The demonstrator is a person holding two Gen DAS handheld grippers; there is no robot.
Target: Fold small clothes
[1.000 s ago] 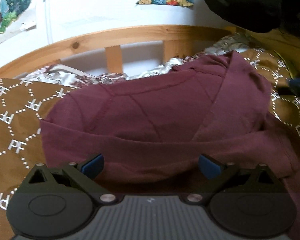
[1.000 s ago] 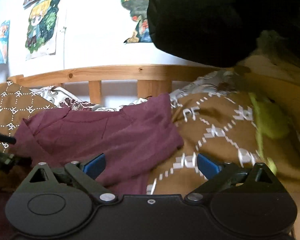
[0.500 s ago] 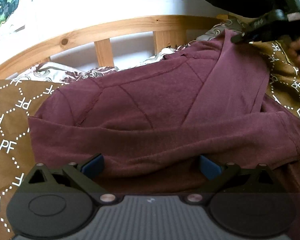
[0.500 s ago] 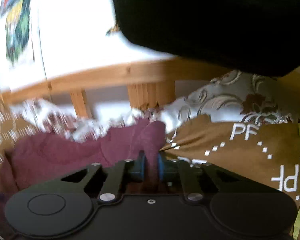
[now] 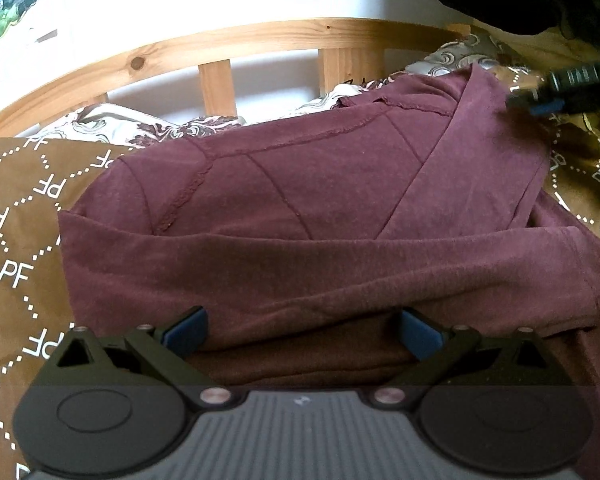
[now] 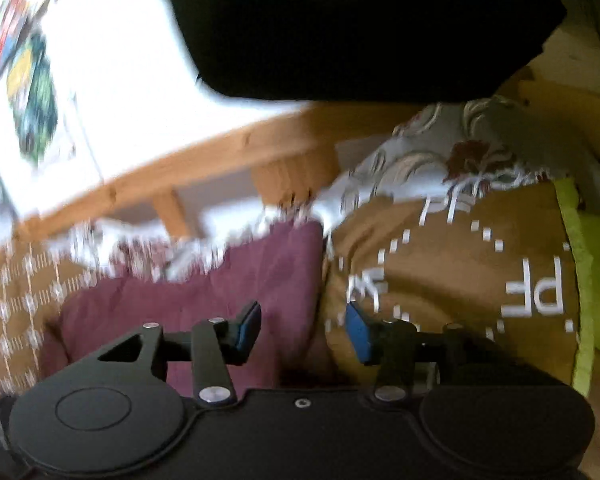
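Note:
A maroon garment (image 5: 300, 200) lies partly folded on a brown blanket (image 5: 16, 272) printed with white letters. One sleeve is laid across its front. My left gripper (image 5: 302, 330) stands open and wide over the garment's near edge, with nothing pinched. In the left wrist view my right gripper (image 5: 534, 105) is a blur at the garment's far right corner. In its own view the right gripper (image 6: 304, 330) has its jaws opening. The maroon garment's edge (image 6: 260, 280) lies just under and past the left pad, and the pads do not press on it.
A wooden bed rail (image 5: 220, 46) runs along the back below a white wall with posters (image 6: 32, 92). A patterned grey pillow (image 6: 460, 152) lies behind the blanket. A black garment (image 6: 360, 20) hangs overhead at the right. Something lime green (image 6: 596, 280) sits at the far right.
My right gripper came in from the right, shut on the garment's far right corner, and has now parted its jaws and let go. The left gripper has barely moved.

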